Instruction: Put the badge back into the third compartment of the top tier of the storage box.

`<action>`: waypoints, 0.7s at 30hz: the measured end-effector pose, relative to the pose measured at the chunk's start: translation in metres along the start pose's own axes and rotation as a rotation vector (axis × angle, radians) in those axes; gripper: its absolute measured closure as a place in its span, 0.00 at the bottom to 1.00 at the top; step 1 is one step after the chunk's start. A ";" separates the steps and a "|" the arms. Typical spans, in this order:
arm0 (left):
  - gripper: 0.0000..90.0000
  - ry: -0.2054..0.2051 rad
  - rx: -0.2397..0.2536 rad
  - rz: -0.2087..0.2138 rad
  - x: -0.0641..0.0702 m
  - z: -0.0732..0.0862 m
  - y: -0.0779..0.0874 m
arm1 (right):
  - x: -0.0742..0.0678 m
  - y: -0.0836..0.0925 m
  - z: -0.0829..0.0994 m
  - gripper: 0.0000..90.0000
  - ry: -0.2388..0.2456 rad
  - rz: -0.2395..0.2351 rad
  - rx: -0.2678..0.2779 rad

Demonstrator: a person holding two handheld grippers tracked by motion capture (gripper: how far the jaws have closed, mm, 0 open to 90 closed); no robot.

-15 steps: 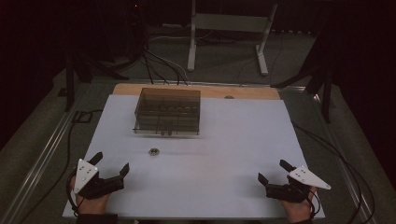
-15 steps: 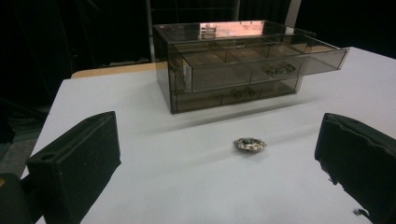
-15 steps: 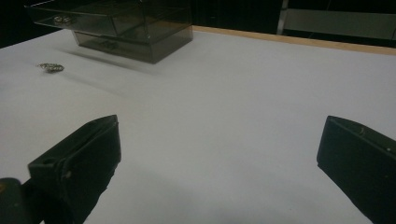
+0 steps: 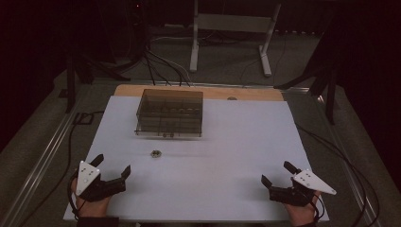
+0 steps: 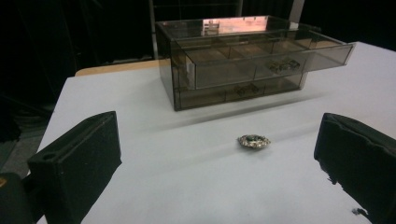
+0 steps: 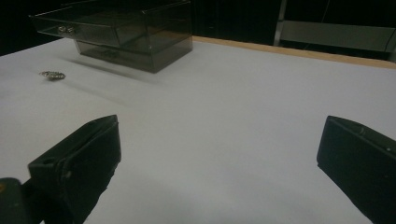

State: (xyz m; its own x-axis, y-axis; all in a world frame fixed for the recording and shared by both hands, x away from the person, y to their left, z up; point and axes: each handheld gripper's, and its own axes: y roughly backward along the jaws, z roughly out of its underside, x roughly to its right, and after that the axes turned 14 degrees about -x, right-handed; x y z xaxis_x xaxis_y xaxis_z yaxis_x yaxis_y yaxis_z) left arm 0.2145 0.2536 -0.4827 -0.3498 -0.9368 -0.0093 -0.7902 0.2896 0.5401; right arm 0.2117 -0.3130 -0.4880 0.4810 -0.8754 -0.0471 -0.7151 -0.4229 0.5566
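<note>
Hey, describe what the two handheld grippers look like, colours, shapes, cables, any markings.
Both are black, each with two blocky black jaws. The left gripper and right gripper each carry a pale grey three-cornered plate on top, dotted with small dark marks. A thin black cable loops by the left one. A dark sleeve edge shows at the left wrist.

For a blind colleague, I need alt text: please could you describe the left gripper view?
A small ornate metal piece lies on the white table, between and beyond the left gripper's two open black fingers. Behind it stands a smoky transparent drawer box with its upper drawer pulled out.
</note>
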 end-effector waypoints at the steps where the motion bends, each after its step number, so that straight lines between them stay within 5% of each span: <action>1: 0.02 0.000 0.000 0.000 0.000 0.000 0.000 | 0.000 -0.001 0.000 0.00 0.002 0.000 0.000; 21: 0.02 -0.025 -0.030 0.013 0.006 -0.017 -0.004 | -0.005 -0.004 0.000 0.00 0.017 -0.001 -0.010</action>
State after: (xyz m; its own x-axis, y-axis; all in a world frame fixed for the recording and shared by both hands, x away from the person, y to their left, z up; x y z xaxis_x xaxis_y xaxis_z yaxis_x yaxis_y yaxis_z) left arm 0.2240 0.2440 -0.4704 -0.3723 -0.9278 -0.0231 -0.7702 0.2950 0.5655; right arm 0.2123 -0.3067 -0.4898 0.4905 -0.8708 -0.0336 -0.7095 -0.4215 0.5647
